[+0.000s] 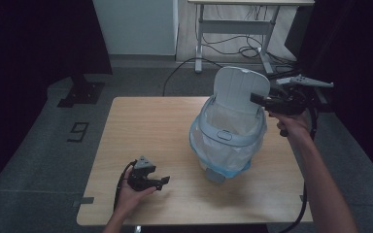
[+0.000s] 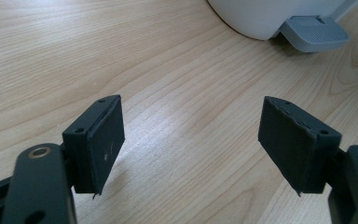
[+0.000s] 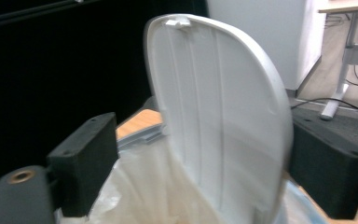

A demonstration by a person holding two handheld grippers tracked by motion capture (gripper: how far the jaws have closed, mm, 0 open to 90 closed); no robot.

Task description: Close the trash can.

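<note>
A white pedal bin [image 1: 228,141] stands on the wooden table [image 1: 145,126], right of centre, lined with a pale plastic bag [image 3: 140,186]. Its lid [image 1: 240,90] is raised upright. My right gripper [image 1: 257,98] is open at the lid's right edge. In the right gripper view the lid [image 3: 219,102] stands between the spread jaws, close to the right one and apart from the left. Near the table's front left, my left gripper [image 1: 162,182] lies low and open with nothing between its fingers [image 2: 98,144]. It faces the bin's grey pedal [image 2: 313,32].
The table's left half is bare wood. Behind the table, a white desk frame [image 1: 233,29] stands over loose cables on the grey floor. Dark curtains close both sides. A black "9" mark [image 1: 79,131] lies on the floor at the left.
</note>
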